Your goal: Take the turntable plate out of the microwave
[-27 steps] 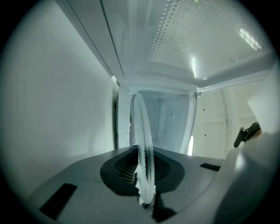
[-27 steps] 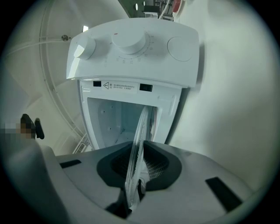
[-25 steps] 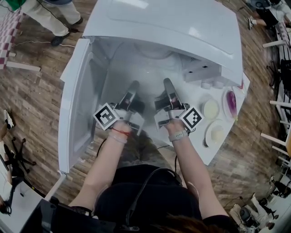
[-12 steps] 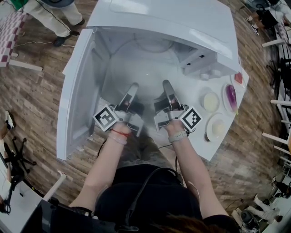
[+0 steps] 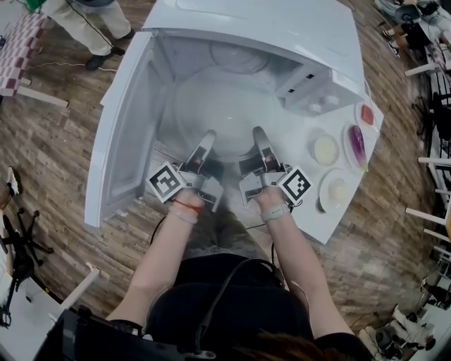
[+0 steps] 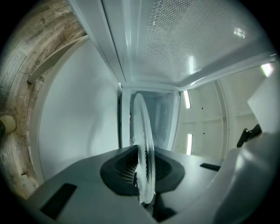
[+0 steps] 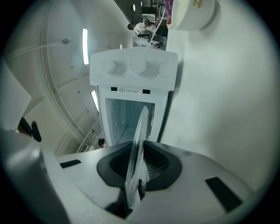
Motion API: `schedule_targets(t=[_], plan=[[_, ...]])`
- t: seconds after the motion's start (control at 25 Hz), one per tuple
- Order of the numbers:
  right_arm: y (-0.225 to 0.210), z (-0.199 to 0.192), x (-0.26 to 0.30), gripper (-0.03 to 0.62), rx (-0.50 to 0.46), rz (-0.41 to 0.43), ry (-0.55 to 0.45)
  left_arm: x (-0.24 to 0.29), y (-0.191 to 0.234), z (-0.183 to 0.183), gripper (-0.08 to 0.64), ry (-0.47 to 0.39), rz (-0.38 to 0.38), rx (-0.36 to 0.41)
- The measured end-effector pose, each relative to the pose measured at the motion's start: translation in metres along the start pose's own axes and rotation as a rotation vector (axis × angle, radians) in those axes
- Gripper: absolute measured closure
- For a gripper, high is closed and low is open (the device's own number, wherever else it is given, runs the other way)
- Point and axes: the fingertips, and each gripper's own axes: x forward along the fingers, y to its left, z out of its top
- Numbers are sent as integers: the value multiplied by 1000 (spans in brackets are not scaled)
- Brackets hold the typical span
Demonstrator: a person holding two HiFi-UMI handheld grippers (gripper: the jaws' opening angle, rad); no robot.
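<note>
The clear glass turntable plate [image 5: 224, 113] hangs level in front of the open white microwave [image 5: 282, 28], mostly out of its cavity. My left gripper [image 5: 208, 135] is shut on the plate's near rim at the left, and my right gripper [image 5: 258, 132] is shut on it at the right. In the left gripper view the plate's edge [image 6: 143, 144] stands upright between the dark pads [image 6: 122, 168]. In the right gripper view the plate [image 7: 139, 140] is likewise clamped between the pads [image 7: 155, 168], with the microwave's knob panel [image 7: 133, 68] behind it.
The microwave door [image 5: 123, 120] stands open at the left. On the white table [image 5: 331, 236] to the right lie a cream dish [image 5: 326, 149], a plate with something purple [image 5: 357, 144] and another dish [image 5: 337, 196]. A person's legs [image 5: 77, 21] are on the wooden floor at top left.
Both grippers have pulled back from the microwave with the plate between them; more of the plate now shows outside the cavity. The jaws have kept their grip.
</note>
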Motion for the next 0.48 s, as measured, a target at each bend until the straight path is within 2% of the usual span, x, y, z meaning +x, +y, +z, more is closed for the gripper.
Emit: schedule_targets(t=[0.32, 0.48], plan=[[-3, -3, -15, 543, -4, -28, -2, -9, 4, -11, 526, 21, 26, 16], [-4, 1, -28, 543, 0, -43, -17, -12, 6, -23, 526, 34, 23, -6]])
